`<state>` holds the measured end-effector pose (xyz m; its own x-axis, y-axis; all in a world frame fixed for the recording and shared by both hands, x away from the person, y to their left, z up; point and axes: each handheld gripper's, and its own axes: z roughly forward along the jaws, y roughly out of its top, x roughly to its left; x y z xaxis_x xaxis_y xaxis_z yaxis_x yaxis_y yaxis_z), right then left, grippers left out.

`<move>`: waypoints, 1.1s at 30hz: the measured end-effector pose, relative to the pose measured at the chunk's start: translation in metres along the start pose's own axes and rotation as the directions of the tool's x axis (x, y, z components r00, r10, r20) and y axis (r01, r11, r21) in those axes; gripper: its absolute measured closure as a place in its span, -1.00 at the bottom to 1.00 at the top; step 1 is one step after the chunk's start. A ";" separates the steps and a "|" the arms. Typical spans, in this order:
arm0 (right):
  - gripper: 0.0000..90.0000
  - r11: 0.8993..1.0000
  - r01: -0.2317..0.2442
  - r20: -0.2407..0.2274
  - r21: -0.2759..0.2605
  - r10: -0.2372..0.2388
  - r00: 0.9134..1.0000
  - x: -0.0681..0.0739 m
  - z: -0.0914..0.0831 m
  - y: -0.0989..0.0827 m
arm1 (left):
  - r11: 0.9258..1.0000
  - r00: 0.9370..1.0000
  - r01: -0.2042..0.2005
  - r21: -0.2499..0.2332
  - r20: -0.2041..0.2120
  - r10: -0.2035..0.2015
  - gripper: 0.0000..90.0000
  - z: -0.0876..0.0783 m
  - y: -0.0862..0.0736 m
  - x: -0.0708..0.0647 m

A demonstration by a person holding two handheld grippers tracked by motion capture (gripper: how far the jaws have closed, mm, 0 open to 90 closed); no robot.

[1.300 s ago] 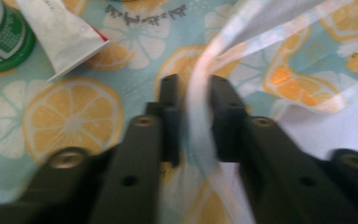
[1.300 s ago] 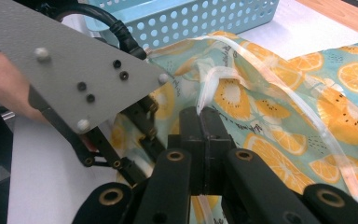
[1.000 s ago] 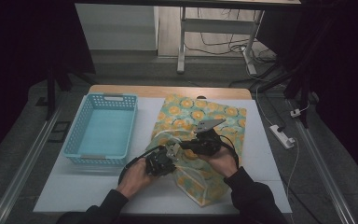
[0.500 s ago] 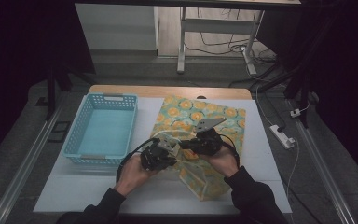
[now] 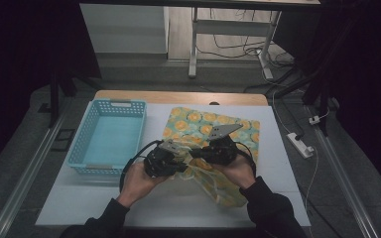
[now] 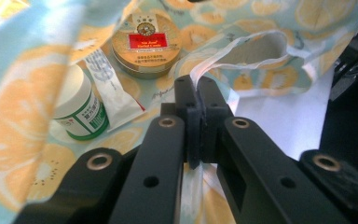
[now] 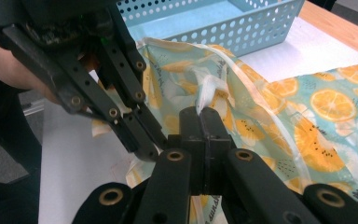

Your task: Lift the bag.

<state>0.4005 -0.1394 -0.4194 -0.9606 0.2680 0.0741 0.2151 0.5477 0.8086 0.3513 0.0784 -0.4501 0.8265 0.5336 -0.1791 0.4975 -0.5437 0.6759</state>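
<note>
Near the middle of the table [image 5: 104, 208], the bag [image 5: 228, 129] with the orange-slice print lay flat at its far end, while its near, open end was bunched up between the two grippers. The left gripper [image 5: 178, 159] had its jaws closed on a white strap [image 6: 242, 44] at the bag's mouth, the strap running up from between the jaw tips. The right gripper [image 5: 197, 152] was likewise clamped on a white fold [image 7: 209, 91] of the bag's rim, just beside the left gripper's tips. Both grippers met over the bag's near half, the left hand [image 5: 139, 181] and right hand [image 5: 238, 171] coming in from the near edge.

Inside the bag, in the left gripper view, three things lay: one round gold tin [image 6: 145, 44], one white jar [image 6: 77, 109] with a green label, and one white sachet [image 6: 112, 91] between them, touching the jar. There was one bag, one blue basket [image 5: 82, 148], and two grippers.

The basket stood to the left of the bag, near it but apart. The bag's right edge lay close to the table's right edge; a bare strip of table ran along the near side in front of the hands. A white power strip [image 5: 300, 145] lay on the floor off the table's right side.
</note>
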 end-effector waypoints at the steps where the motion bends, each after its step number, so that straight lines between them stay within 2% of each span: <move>1: 1.00 1.000 0.000 0.000 -0.004 0.000 1.000 0.000 -0.001 0.001 | 1.000 1.000 0.004 -0.007 0.002 -0.004 0.98 -0.003 0.000 0.000; 7: 1.00 1.000 0.007 -0.006 -0.020 -0.007 1.000 0.003 -0.007 0.006 | 0.999 1.000 0.016 -0.040 0.013 -0.016 0.98 -0.016 0.004 -0.002; 15: 1.00 0.999 0.012 -0.027 -0.042 -0.013 1.000 0.008 -0.016 0.015 | 0.997 1.000 0.011 -0.078 0.021 -0.009 0.98 -0.036 0.015 -0.005; 24: 1.00 0.998 0.005 -0.054 -0.067 -0.009 0.998 0.008 -0.023 0.027 | 0.996 0.999 0.031 -0.081 0.037 -0.028 0.98 -0.055 0.026 -0.001; 28: 1.00 0.997 0.027 -0.049 -0.073 -0.030 0.998 0.011 -0.029 0.036 | 0.995 0.997 0.043 -0.090 0.063 -0.037 0.98 -0.067 0.035 0.002; 33: 1.00 0.996 0.056 -0.026 -0.065 -0.058 0.998 0.012 -0.035 0.049 | 0.994 0.998 0.044 -0.095 0.057 -0.039 0.98 -0.084 0.051 0.004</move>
<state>0.3932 -0.1371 -0.3581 -0.9757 0.2148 0.0424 0.1490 0.5091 0.8477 0.3579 0.1075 -0.3559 0.8204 0.5164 -0.2456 0.5061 -0.4556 0.7323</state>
